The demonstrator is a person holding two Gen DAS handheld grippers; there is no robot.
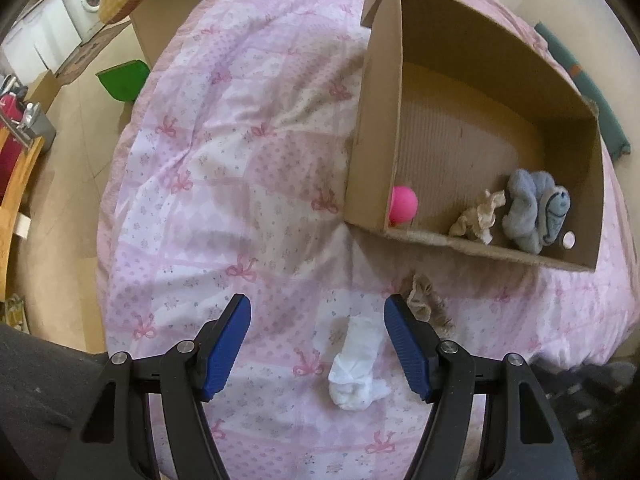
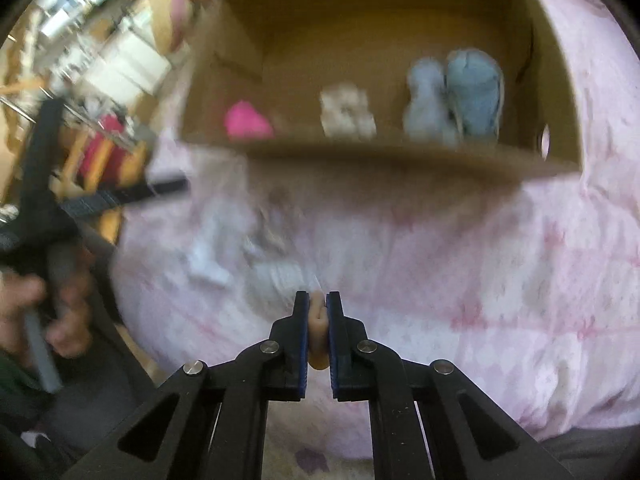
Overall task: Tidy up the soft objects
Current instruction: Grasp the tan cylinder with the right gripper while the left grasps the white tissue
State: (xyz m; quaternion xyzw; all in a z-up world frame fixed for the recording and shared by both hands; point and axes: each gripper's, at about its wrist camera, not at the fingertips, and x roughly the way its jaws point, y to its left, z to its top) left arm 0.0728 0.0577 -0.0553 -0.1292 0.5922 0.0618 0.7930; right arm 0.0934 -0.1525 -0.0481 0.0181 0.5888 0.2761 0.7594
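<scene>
My left gripper (image 1: pixel 318 312) is open above the pink quilt, with a white rolled sock (image 1: pixel 356 364) lying between its fingers. A beige scrunchie (image 1: pixel 424 300) lies just right of it. The cardboard box (image 1: pixel 364 128) holds a pink ball (image 1: pixel 404 204), a cream scrunchie (image 1: pixel 478 216) and a blue soft cloth (image 1: pixel 536 208). My right gripper (image 2: pixel 318 300) is shut on a small beige soft object (image 2: pixel 318 334), held over the quilt in front of the box (image 2: pixel 400 156). The right wrist view is motion-blurred.
The bed's left edge drops to a tiled floor with a green dustpan (image 1: pixel 124 80) and a washing machine (image 1: pixel 86 0). A teal cushion (image 1: pixel 592 92) lies behind the box. The hand holding the left gripper (image 2: pixel 52 240) is at the left of the right wrist view.
</scene>
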